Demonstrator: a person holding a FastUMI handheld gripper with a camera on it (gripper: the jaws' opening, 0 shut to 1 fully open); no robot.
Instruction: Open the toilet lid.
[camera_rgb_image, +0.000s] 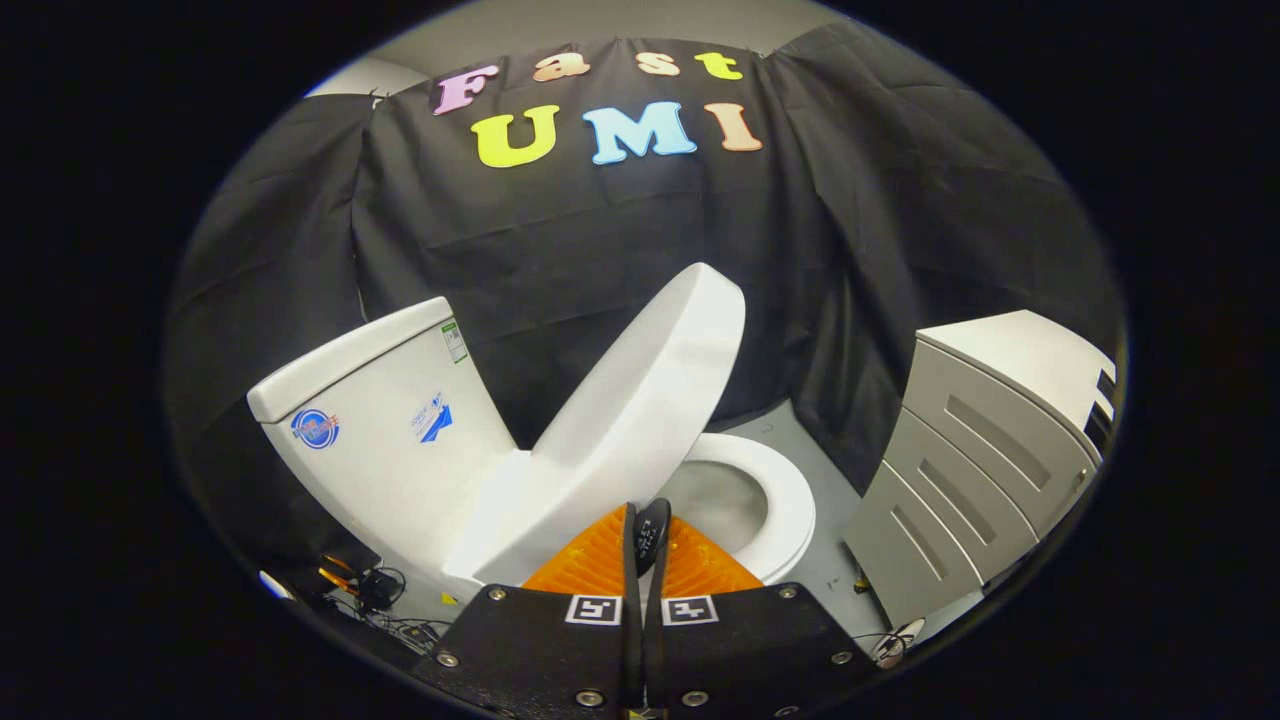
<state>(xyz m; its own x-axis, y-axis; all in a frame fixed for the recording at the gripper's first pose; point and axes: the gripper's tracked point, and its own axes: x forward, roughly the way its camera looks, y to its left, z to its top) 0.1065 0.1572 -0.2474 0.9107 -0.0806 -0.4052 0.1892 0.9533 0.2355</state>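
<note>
Hand-held gripper (645, 535): fingers drawn together with hardly a gap between them, nothing clamped; the tips sit at the lower edge of the raised lid, and whether they touch it cannot be told.
Toilet lid (640, 400): partway up, tilted back toward the tank (385, 430) but not yet resting against it; it rises just ahead of the fingers.
Seat and bowl: the seat ring (785, 500) lies flat, with the open bowl beyond and beside the fingertips.
Step in hand: the lift itself, well along by my reading, roughly halfway through its swing.
Next move: likely a push of the closed fingers up and back under the lid's underside, following its arc until it leans on the tank; too little push and the lid could drop.
Surroundings: a grey drawer cabinet (985, 455) stands well apart to one side; loose cables (385, 600) lie on the floor by the toilet base.
</note>
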